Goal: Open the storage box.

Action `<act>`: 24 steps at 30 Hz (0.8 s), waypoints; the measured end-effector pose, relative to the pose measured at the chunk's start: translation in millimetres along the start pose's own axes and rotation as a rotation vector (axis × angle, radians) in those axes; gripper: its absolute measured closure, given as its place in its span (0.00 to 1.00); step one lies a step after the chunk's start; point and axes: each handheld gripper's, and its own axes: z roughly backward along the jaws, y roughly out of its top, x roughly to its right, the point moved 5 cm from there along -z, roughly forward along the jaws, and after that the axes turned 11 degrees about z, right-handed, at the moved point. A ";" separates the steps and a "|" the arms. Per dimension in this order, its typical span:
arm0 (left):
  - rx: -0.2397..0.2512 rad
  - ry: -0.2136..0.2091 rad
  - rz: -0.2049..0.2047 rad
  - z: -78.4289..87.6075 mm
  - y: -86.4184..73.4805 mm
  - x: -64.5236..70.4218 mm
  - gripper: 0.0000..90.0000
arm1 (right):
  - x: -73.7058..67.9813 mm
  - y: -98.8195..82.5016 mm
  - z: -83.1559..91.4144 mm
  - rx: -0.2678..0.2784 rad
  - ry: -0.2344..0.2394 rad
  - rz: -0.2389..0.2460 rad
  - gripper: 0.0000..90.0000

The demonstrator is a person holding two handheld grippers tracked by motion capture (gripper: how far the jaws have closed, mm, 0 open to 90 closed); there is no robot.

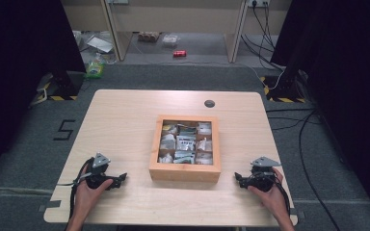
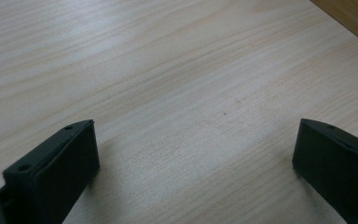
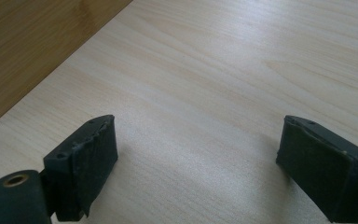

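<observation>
A wooden box [image 1: 185,173] with a clear lid stands in the middle of the light wood table [image 1: 125,120]; inside are several compartments holding small packets. My left gripper [image 1: 123,178] rests on the table to the box's left, held in a hand, jaws pointing toward the box. In the left gripper view [image 2: 196,140] its jaws stand wide apart over bare wood. My right gripper [image 1: 237,178] lies to the box's right, pointing at it. Its jaws [image 3: 198,140] are spread wide with nothing between them, and the box's side [image 3: 28,51] shows at the upper left.
A dark round cable port [image 1: 209,103] sits near the table's far edge. Beyond the table lie cables [image 1: 289,120], a red can [image 1: 179,53] and bits of clutter on the floor. Black stands flank the table on both sides.
</observation>
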 end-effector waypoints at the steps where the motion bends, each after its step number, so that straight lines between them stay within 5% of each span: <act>1: 0.000 0.000 0.000 0.0 0.0 0.0 0.00 | 0.0 0.0 0.0 0.000 0.000 0.000 0.14; 11: 0.000 0.000 0.000 0.0 0.0 0.0 0.00 | -2.2 0.3 2.9 0.013 0.008 -0.007 0.19; 24: 0.000 -0.001 0.000 0.0 0.0 0.0 0.00 | -25.9 32.8 27.1 0.146 0.054 0.034 0.24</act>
